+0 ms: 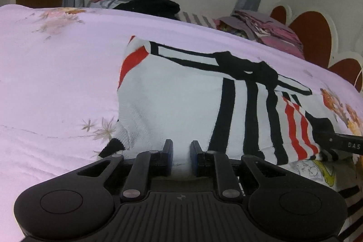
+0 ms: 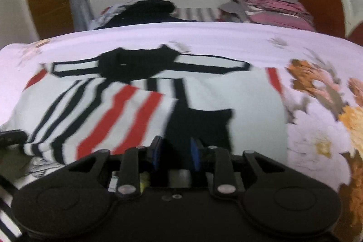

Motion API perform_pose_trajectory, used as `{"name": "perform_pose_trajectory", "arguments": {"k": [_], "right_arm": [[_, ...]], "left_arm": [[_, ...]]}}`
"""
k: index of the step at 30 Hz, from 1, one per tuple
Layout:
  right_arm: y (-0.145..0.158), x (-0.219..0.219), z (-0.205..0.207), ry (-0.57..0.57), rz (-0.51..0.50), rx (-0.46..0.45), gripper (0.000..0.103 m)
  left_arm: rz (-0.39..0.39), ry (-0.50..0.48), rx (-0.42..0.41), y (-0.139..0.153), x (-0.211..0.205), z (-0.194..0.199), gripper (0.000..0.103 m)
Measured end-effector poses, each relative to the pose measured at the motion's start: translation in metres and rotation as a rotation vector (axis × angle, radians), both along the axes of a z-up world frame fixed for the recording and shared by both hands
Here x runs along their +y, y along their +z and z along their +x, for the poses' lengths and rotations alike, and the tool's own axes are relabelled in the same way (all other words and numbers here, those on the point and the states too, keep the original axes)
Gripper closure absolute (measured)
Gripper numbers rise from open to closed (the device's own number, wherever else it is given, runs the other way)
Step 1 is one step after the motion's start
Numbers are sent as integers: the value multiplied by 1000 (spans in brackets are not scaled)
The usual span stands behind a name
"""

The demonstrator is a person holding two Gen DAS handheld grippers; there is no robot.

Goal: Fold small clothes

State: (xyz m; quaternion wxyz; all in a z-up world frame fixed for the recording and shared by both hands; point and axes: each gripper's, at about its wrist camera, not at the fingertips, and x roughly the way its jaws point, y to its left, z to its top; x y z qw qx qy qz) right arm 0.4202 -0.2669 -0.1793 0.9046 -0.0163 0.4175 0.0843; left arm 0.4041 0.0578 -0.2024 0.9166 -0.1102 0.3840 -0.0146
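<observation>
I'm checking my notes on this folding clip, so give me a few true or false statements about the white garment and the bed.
1. The white garment lies on a lilac floral bedspread. True.
2. Its stripes are blue and green. False: they are black and red.
3. A black heap of clothes sits at the far side of the bed. True.
4. The left claw clamps a sock. False: its pads stand apart with nothing gripped.

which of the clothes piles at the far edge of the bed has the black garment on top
The left pile, below the window and beside the left curtain, with a black garment on top. The right pile, by the brown headboard, is neatly stacked pink and grey fabric with nothing black showing.
</observation>
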Motion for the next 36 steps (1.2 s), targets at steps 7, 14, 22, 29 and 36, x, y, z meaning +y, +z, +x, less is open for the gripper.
{"name": "perform_pose_trajectory", "arguments": {"k": [7, 14, 22, 29, 36], "right_arm": [[26, 11, -27, 68, 76, 3, 70], [18, 48, -80, 221, 83, 46, 71], [0, 33, -140, 312, -37, 68, 71], [3, -15, -161, 244, -58, 64, 70], [24, 9, -183, 273, 61, 46, 65]], "left_arm": [[-50, -34, 13, 24, -24, -18, 85], [-53, -158, 41, 20, -75, -55, 85], [20, -167, 74, 4, -79, -113, 85], [51, -77, 91, 4, -55, -158, 85], [14, -127, 84, 23, -84, -173, 85]]}}
